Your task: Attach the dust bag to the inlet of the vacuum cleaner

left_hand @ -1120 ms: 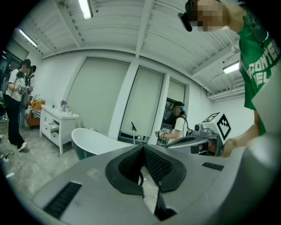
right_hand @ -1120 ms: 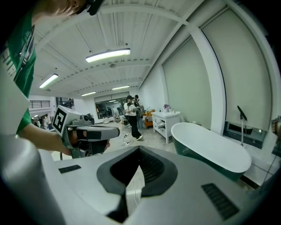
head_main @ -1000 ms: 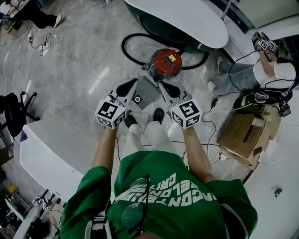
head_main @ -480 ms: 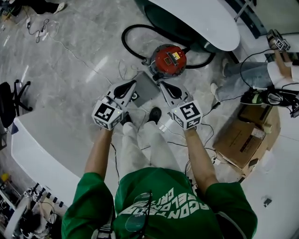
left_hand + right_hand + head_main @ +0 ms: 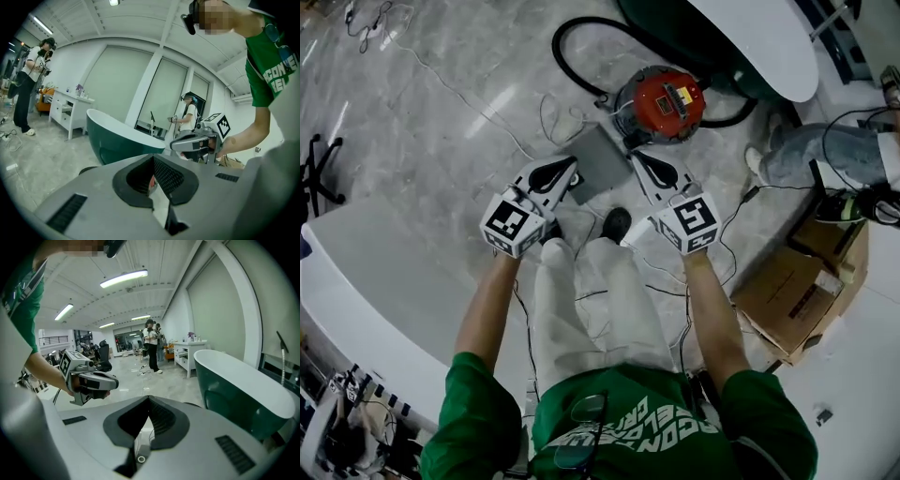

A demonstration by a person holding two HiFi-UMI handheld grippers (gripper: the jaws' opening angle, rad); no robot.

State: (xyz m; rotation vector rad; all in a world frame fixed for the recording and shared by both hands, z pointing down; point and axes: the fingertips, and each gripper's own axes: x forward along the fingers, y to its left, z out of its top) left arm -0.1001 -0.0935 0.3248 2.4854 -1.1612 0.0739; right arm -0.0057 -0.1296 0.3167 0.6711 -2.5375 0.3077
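The red round vacuum cleaner (image 5: 668,103) stands on the marble floor with its black hose (image 5: 572,58) looped behind it. A flat grey dust bag (image 5: 600,161) lies on the floor just in front of it. My left gripper (image 5: 565,172) hovers over the bag's left edge, jaws shut and empty. My right gripper (image 5: 640,159) hangs by the bag's right edge, close to the vacuum, also shut on nothing. In the left gripper view the left gripper (image 5: 153,159) shows a sliver of red below its closed tips. The right gripper (image 5: 148,400) shows a small white ring (image 5: 141,459) beneath it.
A dark green bathtub (image 5: 741,33) with a white rim stands behind the vacuum. A cardboard box (image 5: 792,286) sits at the right, beside another person's legs (image 5: 806,150). Thin cables (image 5: 539,127) trail over the floor. A white counter (image 5: 384,300) runs along the left.
The head camera has swung, so the vacuum and bag now sit higher and further right. Both grippers stay shut over the dust bag's edges, a little closer to the vacuum.
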